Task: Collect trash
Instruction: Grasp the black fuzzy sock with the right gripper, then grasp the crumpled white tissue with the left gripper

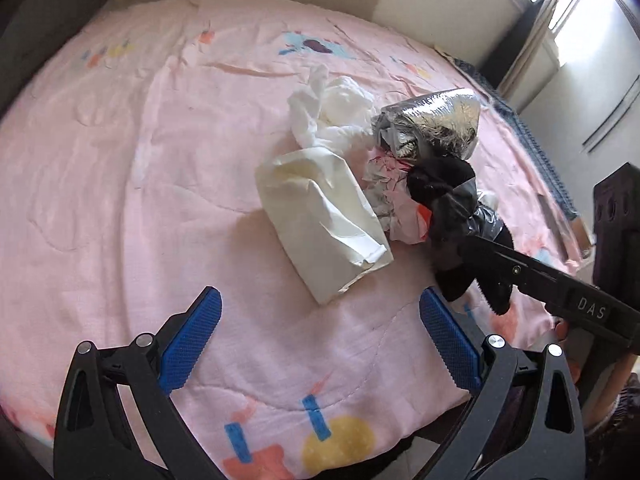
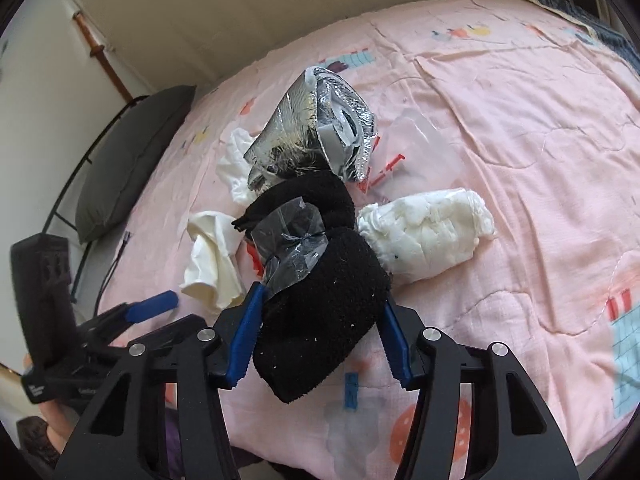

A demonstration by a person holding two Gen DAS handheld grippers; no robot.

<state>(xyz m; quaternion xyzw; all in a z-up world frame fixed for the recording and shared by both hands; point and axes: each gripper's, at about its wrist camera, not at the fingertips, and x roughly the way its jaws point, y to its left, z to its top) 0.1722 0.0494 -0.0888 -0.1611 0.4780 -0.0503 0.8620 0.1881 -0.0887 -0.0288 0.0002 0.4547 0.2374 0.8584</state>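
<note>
Trash lies in a small heap on a bed covered by a pink quilt (image 1: 120, 160): a cream paper bag (image 1: 324, 216), crumpled white tissue (image 1: 336, 104) and a silver foil wrapper (image 2: 308, 136). The right claw (image 2: 320, 336) grips a black fuzzy cloth (image 2: 320, 312) at the heap's near edge. The left claw (image 1: 320, 344) hangs wide open and empty, near the paper bag.

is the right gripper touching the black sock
Touching: the right wrist view shows the right gripper with both blue fingers pressed against the black sock.
</note>
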